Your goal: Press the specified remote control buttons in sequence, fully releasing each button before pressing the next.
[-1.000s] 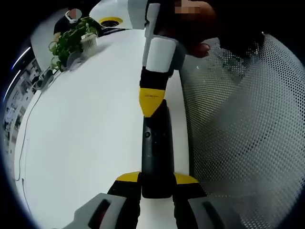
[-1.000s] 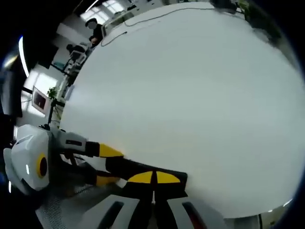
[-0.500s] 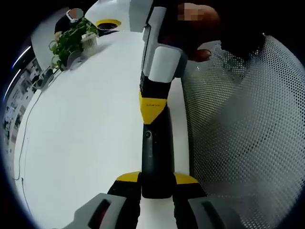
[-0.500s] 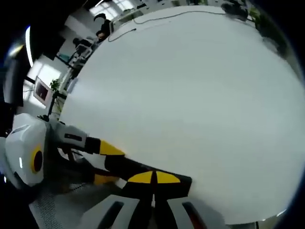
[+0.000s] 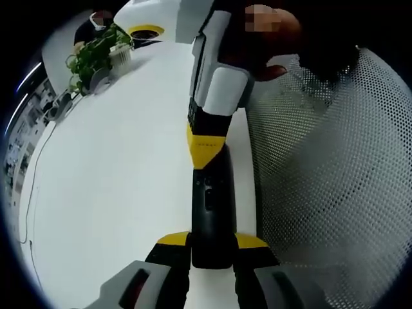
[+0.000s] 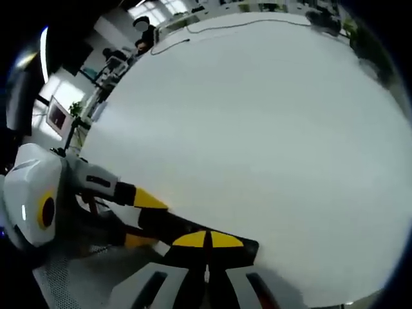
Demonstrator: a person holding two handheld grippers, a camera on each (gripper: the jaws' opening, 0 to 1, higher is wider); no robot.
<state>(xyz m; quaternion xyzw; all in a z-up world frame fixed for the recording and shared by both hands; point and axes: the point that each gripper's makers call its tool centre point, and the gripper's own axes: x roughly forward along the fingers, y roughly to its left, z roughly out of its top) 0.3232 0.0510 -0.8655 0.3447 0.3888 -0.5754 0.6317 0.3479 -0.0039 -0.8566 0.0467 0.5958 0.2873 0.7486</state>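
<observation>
Mid-press: left tool [image 5: 212, 248] pinching the remote [image 5: 212, 212] over the white table [image 5: 116, 180], right tool [image 5: 206, 151], tips pressed together, bearing on a button; next, lift fully clear.

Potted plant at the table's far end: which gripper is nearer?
Right. In the left gripper view the right gripper presses the remote at its end toward the potted plant; the left gripper clamps the opposite end.
</observation>
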